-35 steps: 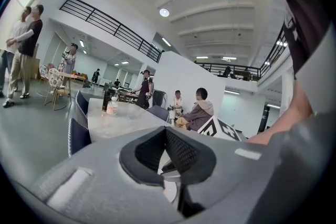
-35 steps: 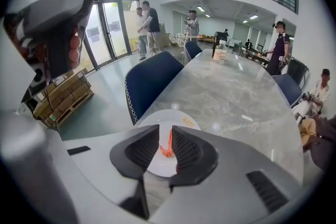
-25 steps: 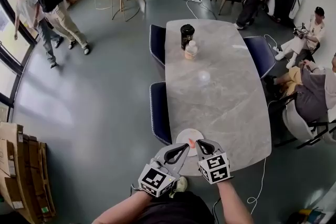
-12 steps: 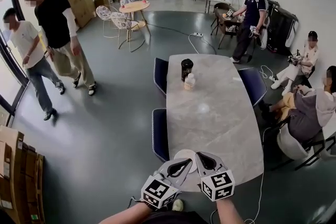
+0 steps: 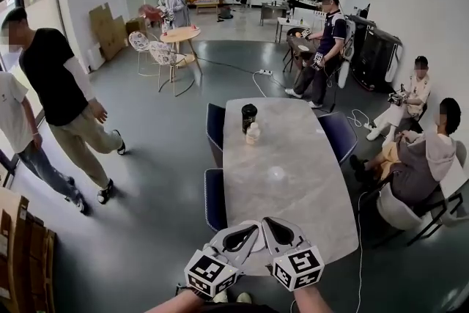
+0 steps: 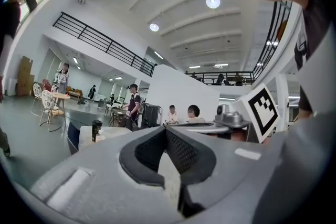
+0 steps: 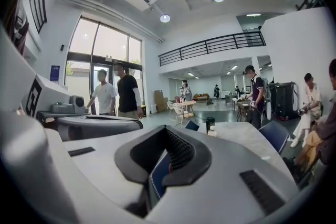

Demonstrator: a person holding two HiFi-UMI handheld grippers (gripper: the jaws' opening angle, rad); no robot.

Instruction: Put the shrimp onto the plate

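The long marble table (image 5: pixel 293 157) is seen with both grippers held side by side over its near edge. The left gripper (image 5: pixel 253 227) has its jaws pressed together with nothing caught between them. The right gripper (image 5: pixel 270 222) is likewise clenched on nothing. The shrimp cannot be made out; the tabletop just beyond the jaw tips is covered by the grippers. A dark cup (image 5: pixel 249 116) and a small bottle (image 5: pixel 253 133) are set near the far left corner.
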